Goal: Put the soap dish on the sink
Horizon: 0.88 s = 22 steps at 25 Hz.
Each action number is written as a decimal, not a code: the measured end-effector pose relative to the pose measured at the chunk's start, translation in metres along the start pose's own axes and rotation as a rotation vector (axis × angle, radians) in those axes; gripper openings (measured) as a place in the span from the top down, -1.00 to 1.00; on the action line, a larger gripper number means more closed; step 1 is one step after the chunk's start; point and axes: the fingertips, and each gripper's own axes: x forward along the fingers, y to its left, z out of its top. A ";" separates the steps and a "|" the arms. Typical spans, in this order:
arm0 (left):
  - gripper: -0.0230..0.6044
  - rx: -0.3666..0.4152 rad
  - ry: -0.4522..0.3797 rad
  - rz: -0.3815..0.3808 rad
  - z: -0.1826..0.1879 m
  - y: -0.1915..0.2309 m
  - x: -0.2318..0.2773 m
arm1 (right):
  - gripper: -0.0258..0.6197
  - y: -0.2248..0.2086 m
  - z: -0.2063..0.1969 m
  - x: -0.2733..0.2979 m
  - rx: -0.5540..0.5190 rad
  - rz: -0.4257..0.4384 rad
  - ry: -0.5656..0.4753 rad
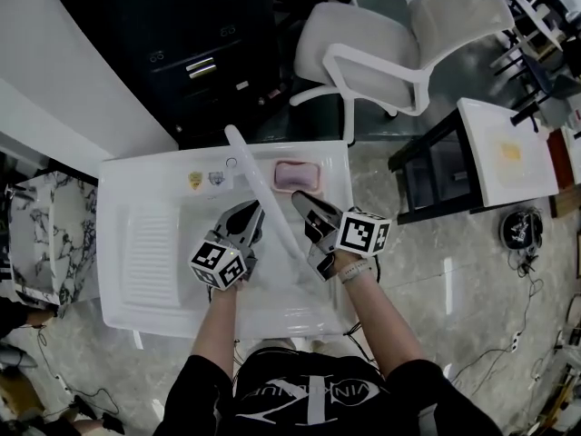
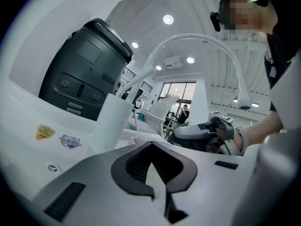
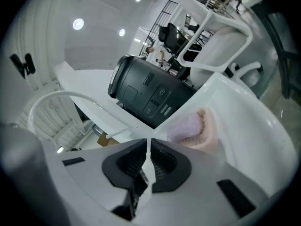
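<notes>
Head view, looking steeply down on a white sink (image 1: 136, 309) with a ribbed drainboard. The landmark is the white faucet (image 1: 265, 193), whose long spout reaches from the back ledge out over the basin.

(a) The pink soap dish (image 1: 298, 176) rests flat on the back ledge, just to the right of the faucet's base; the right gripper view shows a pale lilac bar lying in it.

(b) The right gripper (image 1: 301, 200) hangs over the basin to the right of the spout, pointing toward the dish and not touching it. Its dark pads are drawn together to a thin slit, with nothing between them.

(c) The left gripper (image 1: 253, 210) is on the left of the spout and close beside it. Its pads meet at the tips and it carries nothing.

(d) Two small stickers (image 1: 205, 179) sit on the ledge left of the faucet's base. Behind the faucet stands a dark machine (image 1: 209, 57); to its far right is a white chair (image 1: 381, 48).
</notes>
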 end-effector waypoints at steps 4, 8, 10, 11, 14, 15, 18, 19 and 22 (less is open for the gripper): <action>0.88 0.018 -0.011 0.055 0.007 0.000 -0.017 | 0.80 0.008 0.001 -0.015 -0.182 -0.056 -0.017; 0.88 0.024 -0.013 0.124 0.011 0.002 -0.037 | 0.81 0.017 0.005 -0.029 -0.331 -0.100 -0.033; 0.88 0.029 -0.022 0.152 0.014 0.001 -0.048 | 0.81 0.020 0.006 -0.036 -0.409 -0.129 -0.032; 0.88 0.033 -0.027 0.164 0.016 0.000 -0.054 | 0.81 0.022 0.005 -0.039 -0.448 -0.143 -0.028; 0.88 0.044 -0.037 0.198 0.020 -0.004 -0.069 | 0.81 0.026 0.003 -0.051 -0.535 -0.174 -0.021; 0.88 0.047 -0.041 0.209 0.021 -0.006 -0.074 | 0.81 0.028 0.002 -0.056 -0.551 -0.181 -0.022; 0.88 0.054 -0.055 0.242 0.024 -0.012 -0.088 | 0.81 0.032 0.000 -0.068 -0.592 -0.199 -0.027; 0.88 0.056 -0.060 0.253 0.025 -0.014 -0.092 | 0.81 0.033 -0.001 -0.073 -0.610 -0.207 -0.029; 0.88 0.065 -0.073 0.285 0.027 -0.021 -0.106 | 0.82 0.037 -0.003 -0.086 -0.669 -0.233 -0.035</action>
